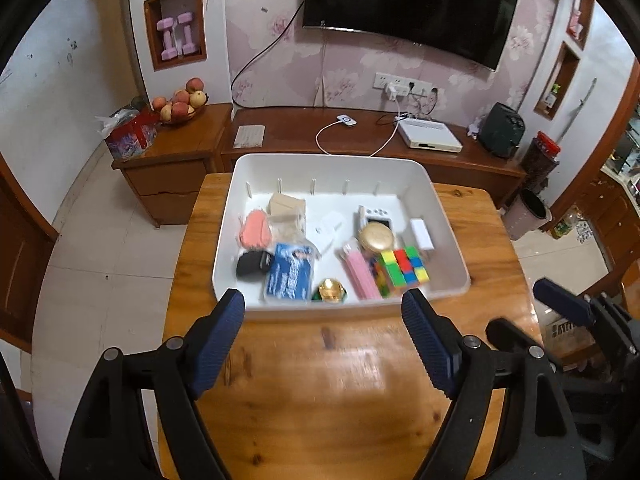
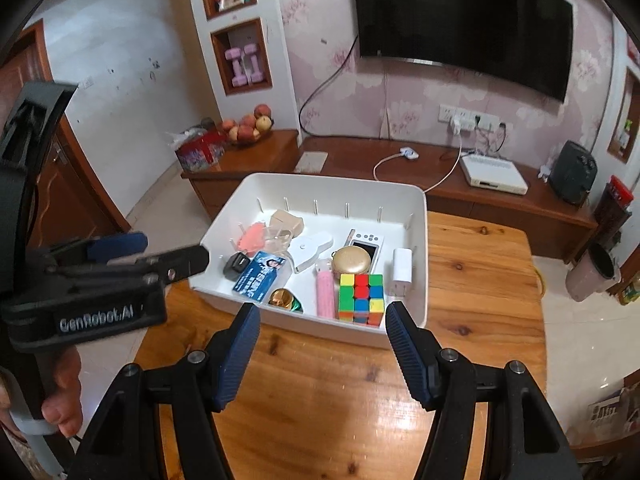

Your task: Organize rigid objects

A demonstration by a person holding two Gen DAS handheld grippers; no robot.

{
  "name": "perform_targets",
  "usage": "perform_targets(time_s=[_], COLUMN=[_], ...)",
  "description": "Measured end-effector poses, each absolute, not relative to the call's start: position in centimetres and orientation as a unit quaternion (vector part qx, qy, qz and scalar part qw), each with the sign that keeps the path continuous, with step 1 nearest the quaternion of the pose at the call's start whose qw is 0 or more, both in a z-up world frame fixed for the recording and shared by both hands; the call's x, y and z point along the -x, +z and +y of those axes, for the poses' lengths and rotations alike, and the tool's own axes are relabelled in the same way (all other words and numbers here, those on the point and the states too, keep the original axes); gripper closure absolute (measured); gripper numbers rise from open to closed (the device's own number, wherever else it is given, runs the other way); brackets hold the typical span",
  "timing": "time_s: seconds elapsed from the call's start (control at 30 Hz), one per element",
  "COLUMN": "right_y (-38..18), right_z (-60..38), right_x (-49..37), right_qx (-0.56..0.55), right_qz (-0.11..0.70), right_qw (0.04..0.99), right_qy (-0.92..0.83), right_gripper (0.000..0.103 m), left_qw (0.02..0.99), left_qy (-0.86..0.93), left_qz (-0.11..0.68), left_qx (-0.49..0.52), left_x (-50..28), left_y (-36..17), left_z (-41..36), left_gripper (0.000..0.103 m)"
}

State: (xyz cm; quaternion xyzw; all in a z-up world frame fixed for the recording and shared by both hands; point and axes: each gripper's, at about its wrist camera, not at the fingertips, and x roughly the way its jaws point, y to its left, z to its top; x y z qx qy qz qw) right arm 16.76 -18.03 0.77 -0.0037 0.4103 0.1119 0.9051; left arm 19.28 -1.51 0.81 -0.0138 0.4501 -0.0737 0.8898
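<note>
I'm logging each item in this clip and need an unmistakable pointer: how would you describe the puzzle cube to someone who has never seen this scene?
Find the white bin on the wooden table in front of the TV. The Rubik's cube sits by its near wall, toward the right, between a pink stick-shaped item and a white charger plug. It is the only thing there with a grid of red, green, yellow, blue and orange squares.

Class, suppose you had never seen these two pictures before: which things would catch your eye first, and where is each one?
The white bin on the wooden table draws the eye, crowded with small items. Brightest is the colour cube near its front right corner, beside a pink case. In the foreground, the right gripper stands open, holding nothing, just short of the bin's near wall.
</note>
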Motion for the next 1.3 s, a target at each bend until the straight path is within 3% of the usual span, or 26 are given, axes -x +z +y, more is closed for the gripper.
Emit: perform_targets(time_s=[0.1, 0.23, 0.77, 0.9, 1.3], right_y=[1.5, 1.9, 1.7, 1.7, 1.8], right_z=[-18.2, -18.3, -19.6, -19.9, -20.1], right_x=[-13.8, -9.9, 0.5, 2.1, 5.0], right_qx=[0.003, 0.009, -0.029, -0.039, -0.028], right_qz=[0.394, 0.374, 0.383, 0.386, 0.368], right_qw=[0.913, 0.922, 0.918, 0.917, 0.927], right_qy=[0.108, 0.103, 0.102, 0.095, 0.064], right_gripper=[0.036, 0.026, 0.026, 0.022, 0.022], left_qw=[0.892, 0.895, 0.903, 0.906, 0.913], left_qy=[-0.074, -0.067, -0.060, -0.061, -0.059], left_qz=[0.445, 0.440, 0.425, 0.420, 0.403], left_qx=[0.016, 0.024, 0.021, 0.018, 0.027], left_x=[-16.2, -12.8, -3.5, -2.1, 0.5], left_y=[0.9, 0.9, 1.9, 2.4, 2.4], left_z=[-1.5, -1.3, -1.6, -1.8, -2.5], left_gripper=[0.020, 0.020, 0.020, 0.013, 0.007])
